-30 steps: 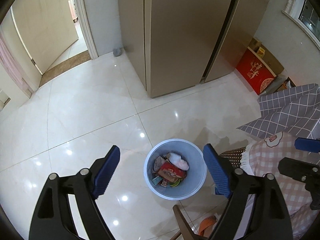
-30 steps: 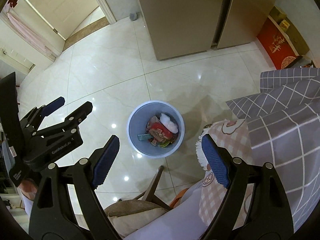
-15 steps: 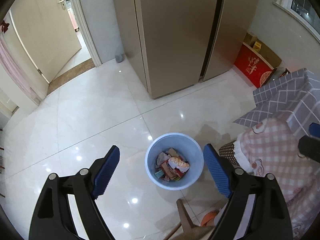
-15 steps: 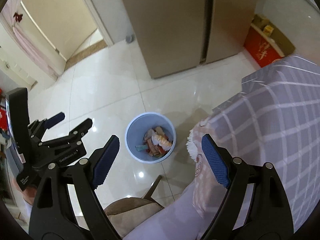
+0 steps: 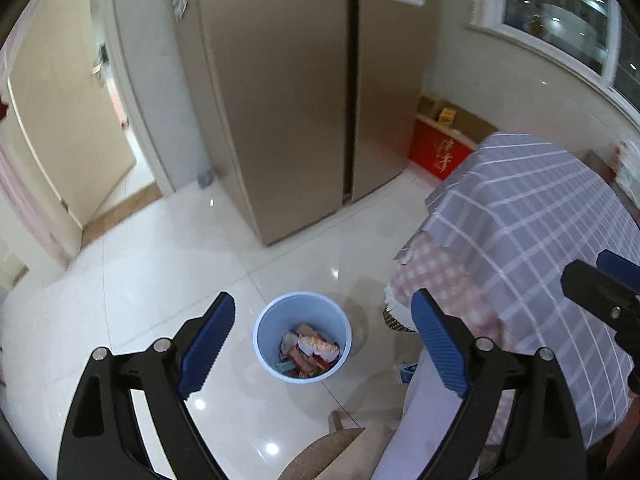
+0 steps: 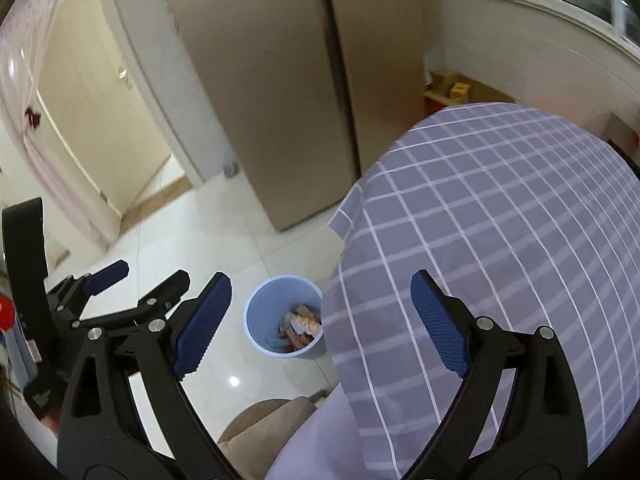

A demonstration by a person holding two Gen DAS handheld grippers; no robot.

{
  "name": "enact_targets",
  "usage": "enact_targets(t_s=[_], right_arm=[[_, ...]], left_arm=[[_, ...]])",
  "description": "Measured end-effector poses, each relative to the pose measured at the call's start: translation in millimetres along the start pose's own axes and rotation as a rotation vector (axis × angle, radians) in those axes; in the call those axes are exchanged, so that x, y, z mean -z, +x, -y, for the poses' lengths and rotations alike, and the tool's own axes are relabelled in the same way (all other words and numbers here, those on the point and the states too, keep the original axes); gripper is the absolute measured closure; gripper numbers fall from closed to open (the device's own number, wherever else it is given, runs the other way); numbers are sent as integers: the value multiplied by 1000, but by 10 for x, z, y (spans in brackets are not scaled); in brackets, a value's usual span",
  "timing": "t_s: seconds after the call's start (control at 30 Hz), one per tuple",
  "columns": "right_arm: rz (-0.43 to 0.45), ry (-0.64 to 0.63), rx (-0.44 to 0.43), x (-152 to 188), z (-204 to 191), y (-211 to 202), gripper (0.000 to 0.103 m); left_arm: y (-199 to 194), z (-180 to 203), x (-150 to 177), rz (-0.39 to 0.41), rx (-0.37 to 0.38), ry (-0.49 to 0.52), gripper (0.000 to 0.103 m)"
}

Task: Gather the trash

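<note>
Left wrist view: blue bin on the floor w/ wrappers inside, framed between my left gripper pads. Jaws opening, nothing between them; right gripper same, angled down over the checked cloth. Next trash is prob on the table, so scan there — edges are blurry.

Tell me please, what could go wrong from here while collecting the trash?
1. Both the left gripper and the right gripper are empty with jaws opening, so no trash is on its way to the blue trash bin.
2. The checked tablecloth hangs close to the bin; a gripper could snag it.
3. The bin already holds wrappers; more pieces may spill onto the glossy tiled floor.
</note>
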State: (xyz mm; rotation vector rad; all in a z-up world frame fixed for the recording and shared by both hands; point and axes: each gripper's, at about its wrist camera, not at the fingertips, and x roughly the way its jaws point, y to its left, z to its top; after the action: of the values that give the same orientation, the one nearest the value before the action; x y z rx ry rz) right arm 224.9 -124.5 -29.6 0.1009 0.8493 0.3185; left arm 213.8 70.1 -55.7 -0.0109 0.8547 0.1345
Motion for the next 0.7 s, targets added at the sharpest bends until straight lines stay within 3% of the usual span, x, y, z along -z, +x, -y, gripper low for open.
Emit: enact_targets(t_s=[0.37,0.7], right_arm=[[237,10,104,602,42,-928,12],[345,-63,78,965,-98,-1439,10]], left_arm=[[-936,330,438,192,72,62,13],[-1616,243,791,348,77,30,10]])
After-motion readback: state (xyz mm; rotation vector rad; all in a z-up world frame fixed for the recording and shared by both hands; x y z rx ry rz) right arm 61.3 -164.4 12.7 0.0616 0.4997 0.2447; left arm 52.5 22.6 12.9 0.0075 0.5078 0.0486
